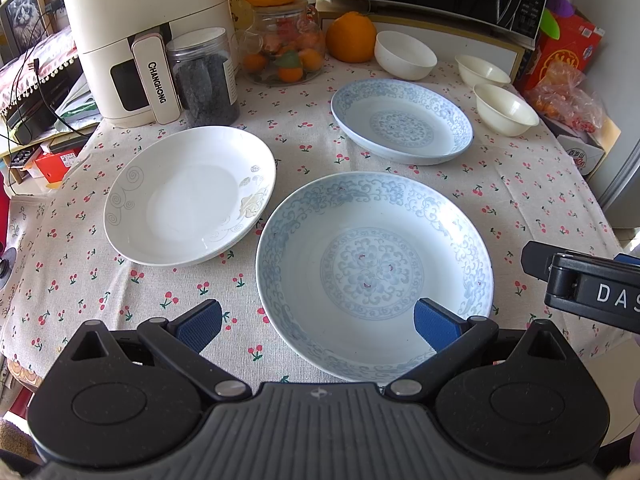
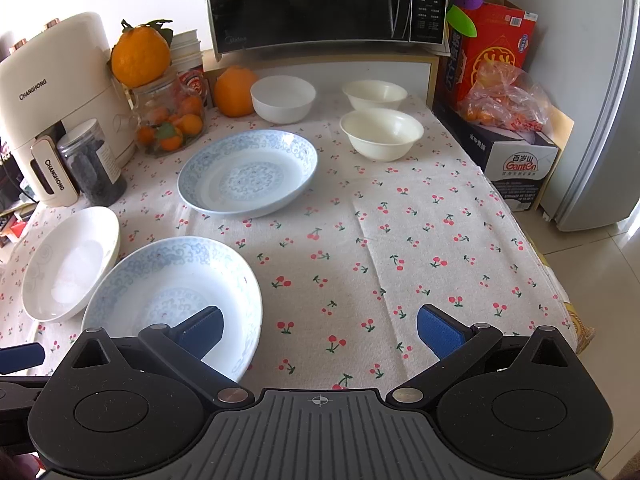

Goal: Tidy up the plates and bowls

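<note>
Left gripper [image 1: 318, 326] spread wide, blue pads empty, hovering at the near table edge; its right pad [image 1: 434, 326] overlaps the near rim of the nearest blue-patterned shallow porcelain plate [image 1: 374, 274], contact not resolvable. Right gripper [image 2: 320, 332] likewise wide and empty, just beside the left one, with its left pad [image 2: 204, 330] over the same plate's right rim. Key relation: this plate lies directly ahead of the left gripper and ahead-left of the right gripper; judged nearer to the left. Plate is round, so no long axis; a rim pinch from the near edge looks the likely approach. Just to its left, rims close but apparently apart, sits a plain white deep plate with grey swirl and leaf print [image 1: 190, 196]. Farther back and to the right, well apart, a second blue-patterned plate [image 1: 402, 122], matching the first. Beyond it, near the back edge, a white round bowl [image 1: 404, 54] and two cream bowls [image 1: 506, 108], the pair nearly touching. All rest upright on a cherry-print tablecloth [image 2: 400, 240]. Nothing stacked yet; task judged at its start. Glazed rims likely slippery under the pads
</note>
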`<state>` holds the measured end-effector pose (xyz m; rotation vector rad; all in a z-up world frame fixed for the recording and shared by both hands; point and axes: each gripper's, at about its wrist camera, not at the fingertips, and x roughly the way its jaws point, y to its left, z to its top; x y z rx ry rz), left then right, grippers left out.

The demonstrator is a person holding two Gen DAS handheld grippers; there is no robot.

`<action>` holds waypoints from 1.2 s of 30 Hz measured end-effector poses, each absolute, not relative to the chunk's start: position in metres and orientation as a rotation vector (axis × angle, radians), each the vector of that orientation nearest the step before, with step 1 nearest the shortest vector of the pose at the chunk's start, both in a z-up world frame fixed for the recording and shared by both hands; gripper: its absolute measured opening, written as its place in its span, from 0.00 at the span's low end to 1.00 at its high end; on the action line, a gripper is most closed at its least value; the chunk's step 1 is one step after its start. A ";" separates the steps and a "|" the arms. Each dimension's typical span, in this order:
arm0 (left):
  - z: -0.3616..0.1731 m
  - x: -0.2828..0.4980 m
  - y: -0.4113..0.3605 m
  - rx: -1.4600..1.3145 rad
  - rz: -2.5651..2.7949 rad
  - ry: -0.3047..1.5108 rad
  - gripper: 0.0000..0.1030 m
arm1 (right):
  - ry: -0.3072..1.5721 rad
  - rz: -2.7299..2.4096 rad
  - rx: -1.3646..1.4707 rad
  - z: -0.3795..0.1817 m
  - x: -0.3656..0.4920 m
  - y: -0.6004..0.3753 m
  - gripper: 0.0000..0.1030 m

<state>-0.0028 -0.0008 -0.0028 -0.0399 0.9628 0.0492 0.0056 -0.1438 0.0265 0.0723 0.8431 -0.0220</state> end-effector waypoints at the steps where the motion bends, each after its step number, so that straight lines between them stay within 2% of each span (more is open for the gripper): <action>1: -0.003 -0.003 -0.001 -0.039 0.049 0.963 1.00 | 0.843 -0.022 0.073 0.026 0.006 -0.144 1.00; 14: 0.005 0.014 -0.001 -0.060 0.023 0.991 1.00 | 0.858 0.010 0.097 0.046 0.022 -0.143 1.00; 23: 0.022 0.044 -0.001 -0.081 -0.045 0.993 0.99 | 0.894 0.155 0.145 0.068 0.071 -0.158 1.00; 36: 0.019 0.105 0.010 -0.100 -0.063 1.028 0.99 | 0.988 0.213 0.298 0.055 0.151 -0.186 1.00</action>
